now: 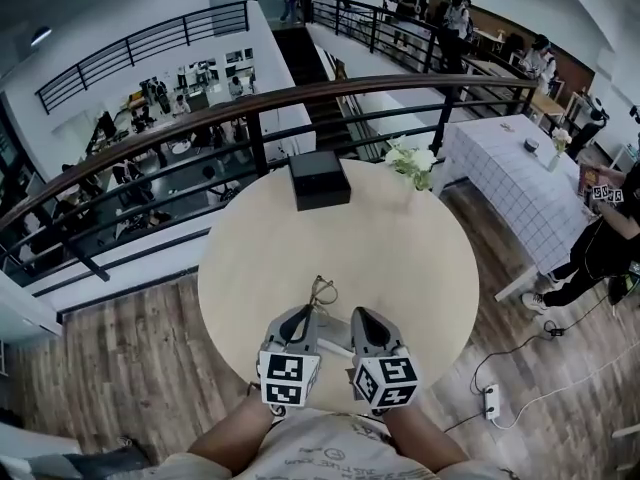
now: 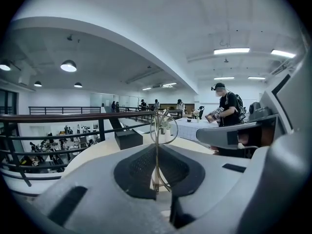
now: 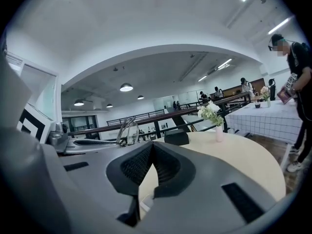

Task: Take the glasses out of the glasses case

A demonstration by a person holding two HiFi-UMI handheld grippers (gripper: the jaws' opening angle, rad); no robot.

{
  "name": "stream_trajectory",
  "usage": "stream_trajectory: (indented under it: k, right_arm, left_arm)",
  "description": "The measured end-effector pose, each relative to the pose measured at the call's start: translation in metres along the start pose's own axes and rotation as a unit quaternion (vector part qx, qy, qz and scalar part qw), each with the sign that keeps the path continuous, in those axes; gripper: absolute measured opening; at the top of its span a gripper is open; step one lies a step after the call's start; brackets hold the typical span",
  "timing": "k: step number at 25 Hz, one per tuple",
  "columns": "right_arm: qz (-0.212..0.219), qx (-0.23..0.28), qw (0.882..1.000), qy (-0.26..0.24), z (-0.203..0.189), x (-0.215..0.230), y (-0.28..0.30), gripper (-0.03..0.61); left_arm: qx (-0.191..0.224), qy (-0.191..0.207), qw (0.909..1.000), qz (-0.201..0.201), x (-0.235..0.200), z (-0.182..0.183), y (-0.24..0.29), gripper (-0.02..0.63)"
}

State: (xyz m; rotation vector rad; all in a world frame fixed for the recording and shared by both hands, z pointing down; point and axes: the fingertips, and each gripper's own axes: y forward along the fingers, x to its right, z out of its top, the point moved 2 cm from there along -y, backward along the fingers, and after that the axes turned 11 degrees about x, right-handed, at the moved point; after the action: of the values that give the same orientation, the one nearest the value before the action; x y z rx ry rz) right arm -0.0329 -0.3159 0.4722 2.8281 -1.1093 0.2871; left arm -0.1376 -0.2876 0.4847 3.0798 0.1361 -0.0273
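Left gripper jaws pinched the glasses by thin wire; right gripper jaws sat closed, empty. The frame might twist and slip free.

Glasses partly behind left tongs

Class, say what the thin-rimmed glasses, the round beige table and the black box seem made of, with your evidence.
Thin-rimmed glasses: probably metal wire, gold-toned, slender and glinting.
Round beige table: perhaps laminate or painted wood; smooth, matte, no grain visible.
Black rectangular box: unclear, maybe plastic or leatherette; dull surface, crisp edges.
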Motion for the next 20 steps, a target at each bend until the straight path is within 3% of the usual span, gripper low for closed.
stream_trajectory:
  k: [20]
  right_arm:
    - [-0.016,-0.007,1.000,0.009,-0.003,0.000,0.025,0.012]
  left_arm:
    - [-0.013,-0.038,0.9992,-0.010,-0.019,0.002,0.014,0.023]
